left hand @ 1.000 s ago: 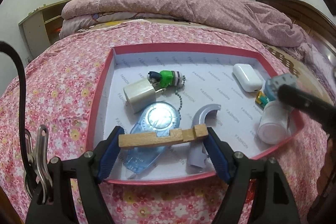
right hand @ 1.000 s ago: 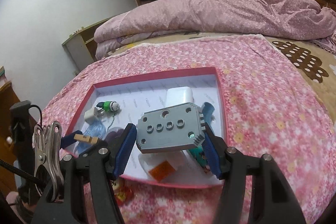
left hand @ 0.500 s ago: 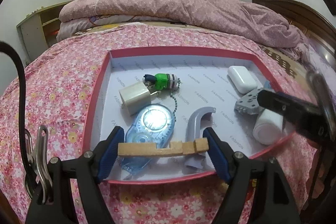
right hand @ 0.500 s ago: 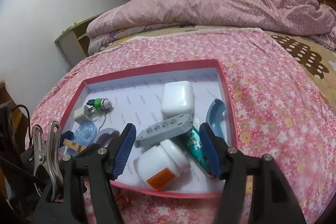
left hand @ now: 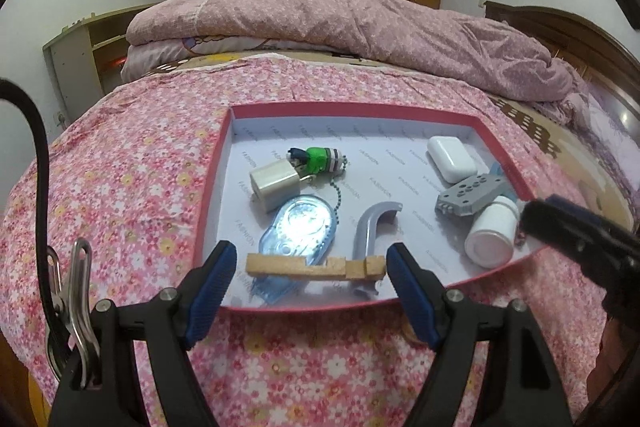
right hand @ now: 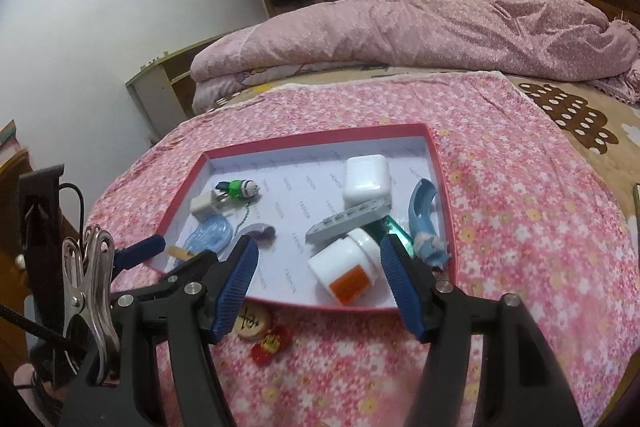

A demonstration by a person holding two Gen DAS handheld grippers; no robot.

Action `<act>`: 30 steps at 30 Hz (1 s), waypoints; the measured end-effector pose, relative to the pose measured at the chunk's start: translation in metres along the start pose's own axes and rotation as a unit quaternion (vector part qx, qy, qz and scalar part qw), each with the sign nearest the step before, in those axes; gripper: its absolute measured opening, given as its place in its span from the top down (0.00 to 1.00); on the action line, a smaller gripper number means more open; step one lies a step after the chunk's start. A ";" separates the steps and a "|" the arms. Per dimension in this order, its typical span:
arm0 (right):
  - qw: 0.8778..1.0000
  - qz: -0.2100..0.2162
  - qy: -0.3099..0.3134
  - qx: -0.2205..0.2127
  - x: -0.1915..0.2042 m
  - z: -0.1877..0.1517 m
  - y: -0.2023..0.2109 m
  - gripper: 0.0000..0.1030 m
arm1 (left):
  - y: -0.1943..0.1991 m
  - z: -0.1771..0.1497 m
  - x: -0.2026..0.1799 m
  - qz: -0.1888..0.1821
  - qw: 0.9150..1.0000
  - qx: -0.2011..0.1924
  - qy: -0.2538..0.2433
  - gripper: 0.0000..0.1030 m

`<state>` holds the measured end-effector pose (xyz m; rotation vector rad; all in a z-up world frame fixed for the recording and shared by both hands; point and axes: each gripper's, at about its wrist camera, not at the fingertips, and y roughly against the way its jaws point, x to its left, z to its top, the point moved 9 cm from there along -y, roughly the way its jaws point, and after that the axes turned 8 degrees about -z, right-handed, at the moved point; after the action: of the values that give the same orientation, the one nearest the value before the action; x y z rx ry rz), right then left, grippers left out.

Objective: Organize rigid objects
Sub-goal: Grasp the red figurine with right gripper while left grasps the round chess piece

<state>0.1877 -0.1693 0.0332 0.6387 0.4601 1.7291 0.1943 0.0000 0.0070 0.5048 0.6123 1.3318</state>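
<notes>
A red tray (left hand: 216,187) with white lining lies on the flowered bedspread. A notched wooden piece (left hand: 316,269) rests at its near edge, across a clear blue tape dispenser (left hand: 296,227) and a grey curved piece (left hand: 370,227). My left gripper (left hand: 310,257) is open. Its tips flank the wood, with a small gap on the left. A grey perforated block (right hand: 348,221) leans on a white bottle (right hand: 344,269) in the tray's right part. My right gripper (right hand: 319,255) stands open just short of the bottle, holding nothing. Its black tip (left hand: 560,227) shows in the left wrist view.
The tray also holds a white charger cube (left hand: 274,185), a green figure on a chain (left hand: 316,159), a white earbud case (right hand: 366,183), a teal item (right hand: 394,227) and a blue curved piece (right hand: 424,211). A wooden disc (right hand: 250,321) and a red item (right hand: 272,345) lie outside. A folded quilt (left hand: 360,27) lies behind.
The right gripper let go of the grey block, which now leans on the bottle, and drew back. The left gripper pulled back slightly from the wooden piece, now lying in the tray.
</notes>
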 end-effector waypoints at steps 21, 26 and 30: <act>0.996 0.013 0.033 0.076 0.021 -0.067 -0.008 0.37 | 0.039 -0.043 0.032 0.026 1.000 0.014 0.008 0.22; 0.995 0.015 0.045 0.091 0.030 -0.074 -0.017 0.50 | 0.035 -0.058 0.042 0.032 0.999 0.026 0.017 0.22; 0.994 0.013 0.062 0.091 0.041 -0.076 -0.023 0.64 | 0.035 -0.061 0.048 0.027 0.999 0.028 0.028 0.22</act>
<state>0.1496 -0.1220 -0.0318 0.6727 0.7055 1.7714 0.1342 0.0525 -0.0209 0.5342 0.6874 1.3877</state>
